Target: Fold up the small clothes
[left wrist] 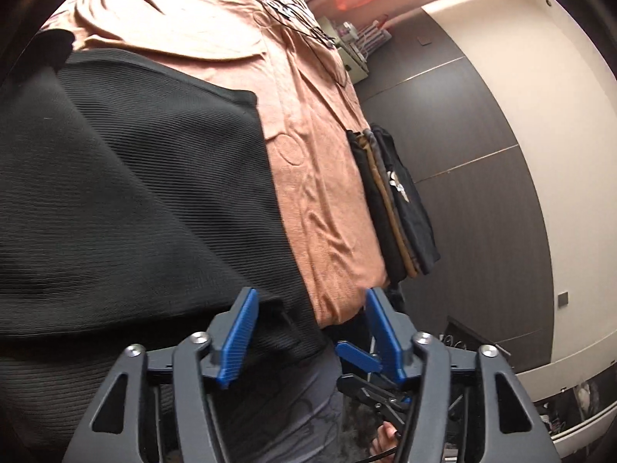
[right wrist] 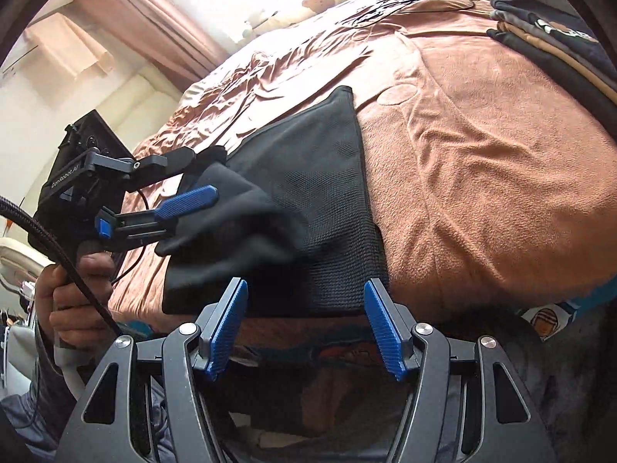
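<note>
Right wrist view shows the right gripper (right wrist: 305, 320) with its blue ribbed pads spread wide and nothing between them, hovering just short of the near hem of the black ribbed knit garment (right wrist: 308, 208), which lies on the rumpled rust-orange bedspread (right wrist: 482, 162). From this gripper the garment runs forward and away, its long axis pointing up the bed, its straight right edge lying slightly right of the right pad's line. Off to the left and farther in, the left gripper (right wrist: 181, 189) sits at the garment's left side, where a fold of black cloth is bunched up against it; its fingers look parted, but I cannot tell from here whether it pinches that cloth. In its own view the left gripper (left wrist: 308, 324) stands wide open with cloth beside one pad, not clamped. Judging by this, the right gripper is nearer the near hem and the left nearer the lifted side. A stack of folded dark clothes (right wrist: 555, 46) lies well apart, far right.
</note>
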`<act>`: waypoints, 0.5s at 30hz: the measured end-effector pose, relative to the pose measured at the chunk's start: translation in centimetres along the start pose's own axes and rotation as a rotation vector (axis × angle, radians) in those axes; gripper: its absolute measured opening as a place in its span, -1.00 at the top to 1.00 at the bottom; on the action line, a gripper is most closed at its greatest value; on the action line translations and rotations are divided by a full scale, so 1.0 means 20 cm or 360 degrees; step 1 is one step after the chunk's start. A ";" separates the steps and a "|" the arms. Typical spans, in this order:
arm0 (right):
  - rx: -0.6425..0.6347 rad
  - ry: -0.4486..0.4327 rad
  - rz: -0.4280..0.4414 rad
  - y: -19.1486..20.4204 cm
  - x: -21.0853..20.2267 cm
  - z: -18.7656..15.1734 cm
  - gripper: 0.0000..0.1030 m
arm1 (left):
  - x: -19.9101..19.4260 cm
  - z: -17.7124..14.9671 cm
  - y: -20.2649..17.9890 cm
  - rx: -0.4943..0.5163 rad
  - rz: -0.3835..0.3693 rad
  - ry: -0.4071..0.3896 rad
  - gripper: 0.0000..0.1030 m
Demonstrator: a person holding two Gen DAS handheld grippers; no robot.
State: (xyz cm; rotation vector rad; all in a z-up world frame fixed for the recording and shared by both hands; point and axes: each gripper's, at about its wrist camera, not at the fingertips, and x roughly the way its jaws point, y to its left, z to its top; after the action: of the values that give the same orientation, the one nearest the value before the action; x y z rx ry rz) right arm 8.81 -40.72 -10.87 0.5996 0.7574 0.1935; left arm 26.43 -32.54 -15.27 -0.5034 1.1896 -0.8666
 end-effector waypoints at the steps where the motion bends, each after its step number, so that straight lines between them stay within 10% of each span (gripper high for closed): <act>1: -0.0013 0.0010 0.0007 0.01 0.01 0.00 -0.18 | -0.03 0.00 0.02 -0.0007 0.0006 -0.0014 -0.24; 15: 0.0104 0.0119 0.0078 -0.02 0.27 0.08 -0.18 | -0.36 -0.10 0.39 -0.0249 0.0204 -0.0160 -0.44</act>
State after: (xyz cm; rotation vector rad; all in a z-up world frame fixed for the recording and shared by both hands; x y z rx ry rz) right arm 13.79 -39.89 -13.33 0.6764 0.8243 0.2382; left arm 26.15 -22.01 -17.59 -0.5841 1.1890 -0.6350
